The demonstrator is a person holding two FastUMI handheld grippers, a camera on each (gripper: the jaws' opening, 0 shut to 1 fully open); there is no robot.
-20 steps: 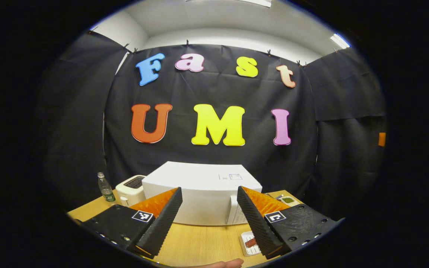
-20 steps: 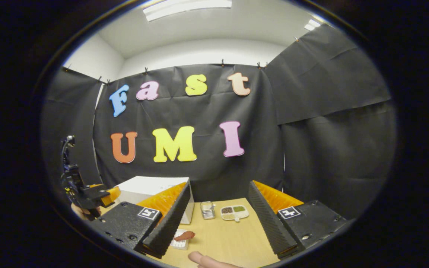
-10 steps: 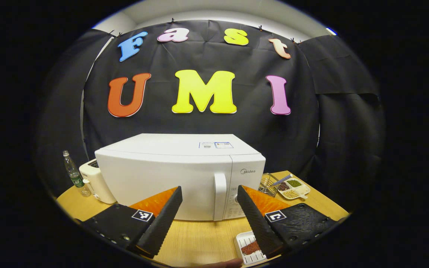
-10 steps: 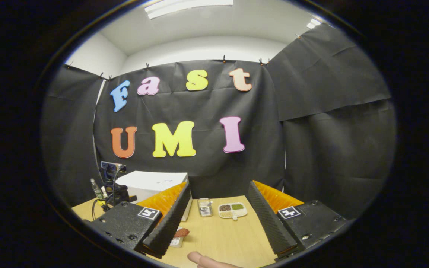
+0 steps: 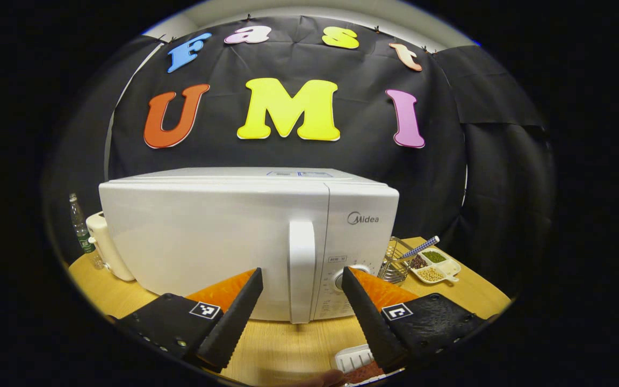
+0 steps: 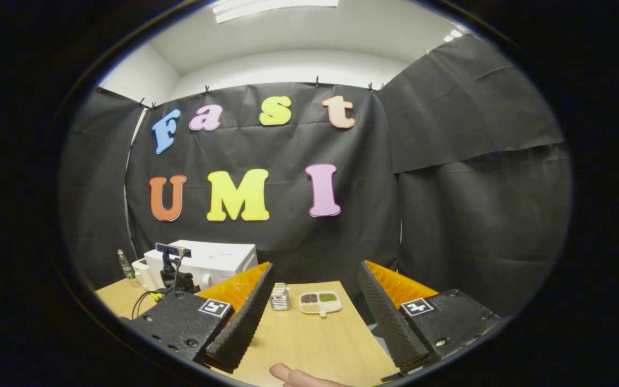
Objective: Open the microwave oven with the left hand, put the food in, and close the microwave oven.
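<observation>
Microwave oven (image 5: pixel 245 236) is standing shut on the wooden table (image 5: pixel 282 349), filling the middle of the left gripper view, its upright door handle (image 5: pixel 302 271) facing the camera. The left gripper (image 5: pixel 301 317) is hovering in front of that handle with its fingers spread wide, gripping nothing and touching nothing; the handle is showing in the gap between them, farther off. A white tray with the food (image 5: pixel 360 365) is lying on the near table just beside the right finger. Right of the oven are sitting a wire basket (image 5: pixel 395 263) and a divided dish of beans (image 5: pixel 433 266); at its left, a toaster (image 5: pixel 106 247) and a bottle (image 5: pixel 79 228).

The right gripper (image 6: pixel 312 317) is likewise gaping wide and empty above the table, the oven far off to its left.

Compared with half a second ago, the left gripper has come closer to the oven, which is now looming larger, while the right one has swung slightly rightward.
</observation>
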